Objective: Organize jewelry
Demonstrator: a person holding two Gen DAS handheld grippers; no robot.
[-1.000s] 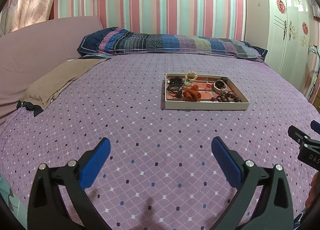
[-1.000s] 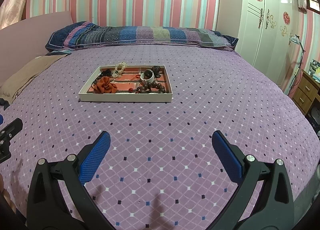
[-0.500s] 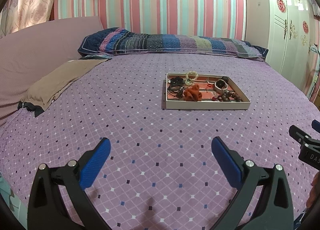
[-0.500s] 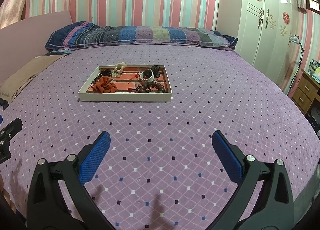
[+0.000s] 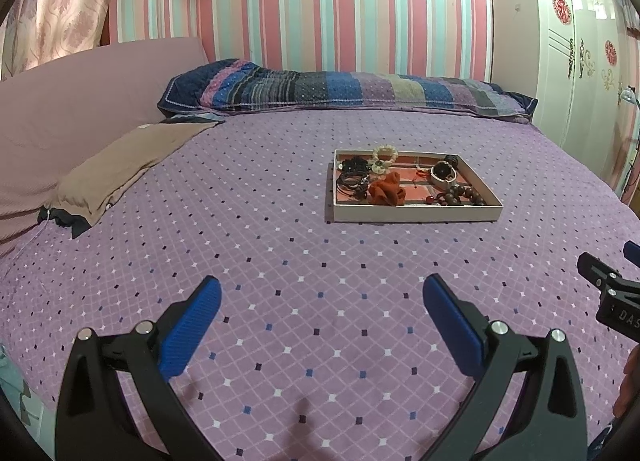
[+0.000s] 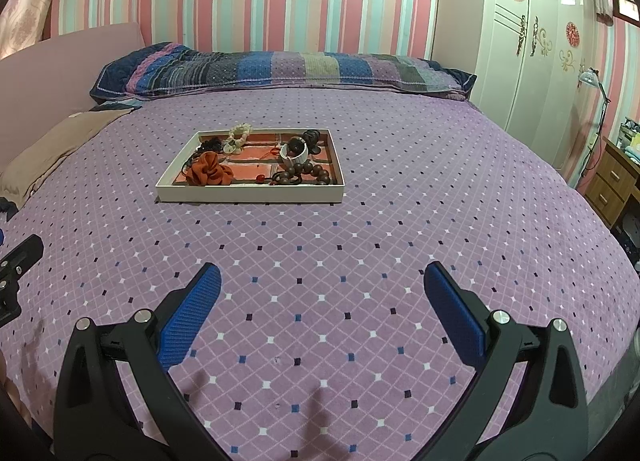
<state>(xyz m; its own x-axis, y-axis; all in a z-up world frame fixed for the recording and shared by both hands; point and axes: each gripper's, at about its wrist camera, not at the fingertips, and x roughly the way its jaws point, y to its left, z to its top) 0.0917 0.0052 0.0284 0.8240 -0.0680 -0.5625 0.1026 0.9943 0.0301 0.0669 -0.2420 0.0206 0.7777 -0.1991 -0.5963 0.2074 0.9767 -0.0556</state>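
A shallow white tray [image 5: 416,215] [image 6: 248,194] lies on the purple bed. It holds an orange scrunchie [image 5: 386,191] [image 6: 209,169], a pale bead bracelet [image 5: 385,153] [image 6: 237,135], dark wooden beads [image 5: 460,195] [image 6: 307,173], black hair ties [image 5: 352,177] and a white band [image 5: 443,175] [image 6: 295,152]. My left gripper [image 5: 322,303] is open and empty, well short of the tray. My right gripper [image 6: 322,289] is open and empty, also short of it. Each gripper shows at the other view's edge.
The purple dotted bedspread [image 5: 280,261] [image 6: 400,221] spreads all around the tray. A striped pillow [image 5: 352,91] lies along the far wall. A brown cloth [image 5: 124,169] lies at the left. A white wardrobe [image 6: 532,57] and a wooden drawer unit [image 6: 612,181] stand at the right.
Both views have crept slightly, with the tray sitting a little higher in the left wrist frame. Both grippers stay open and empty.
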